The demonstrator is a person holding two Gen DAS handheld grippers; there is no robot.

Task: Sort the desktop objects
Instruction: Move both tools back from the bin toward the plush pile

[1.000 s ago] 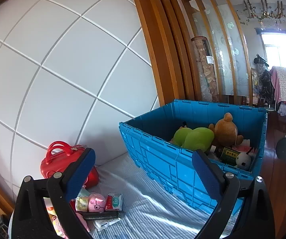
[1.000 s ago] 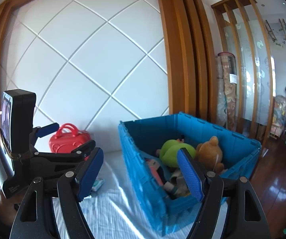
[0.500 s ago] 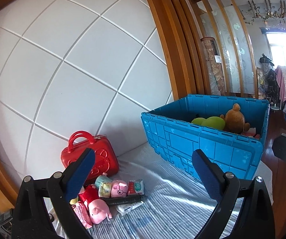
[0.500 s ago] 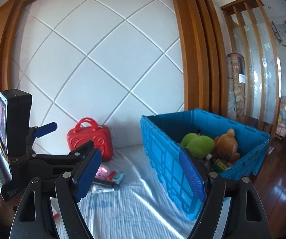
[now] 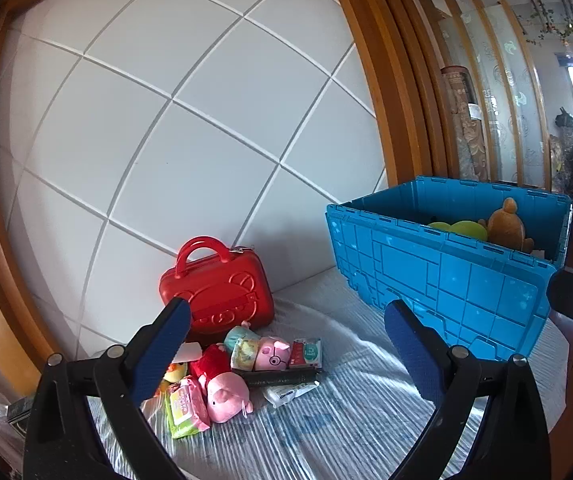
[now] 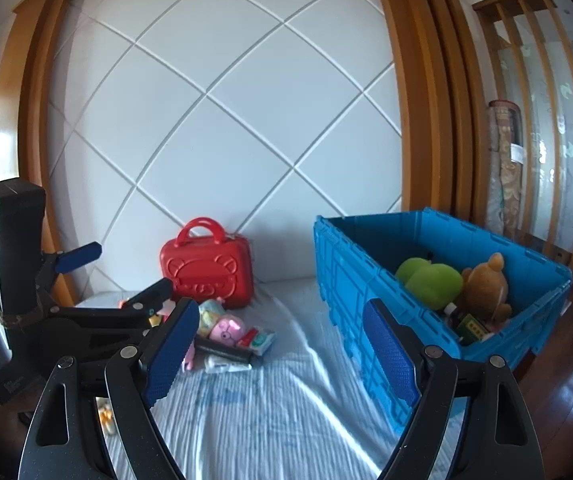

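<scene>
Beside the red case (image 5: pixel 218 292), a dark bar (image 5: pixel 282 378) lies crosswise; both tongs gape empty, right (image 6: pixel 282 352) widening.

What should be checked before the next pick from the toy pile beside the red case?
1. Left gripper empty, fingers apart: ok.
2. Right gripper empty, jaws opening: ok.
3. Toy pile within view on the white cloth: ok.
4. Blue crate open on top, room left beside the green plush and brown bear: ok.
5. Pink pig plush free of its neighbours: cannot tell.
</scene>
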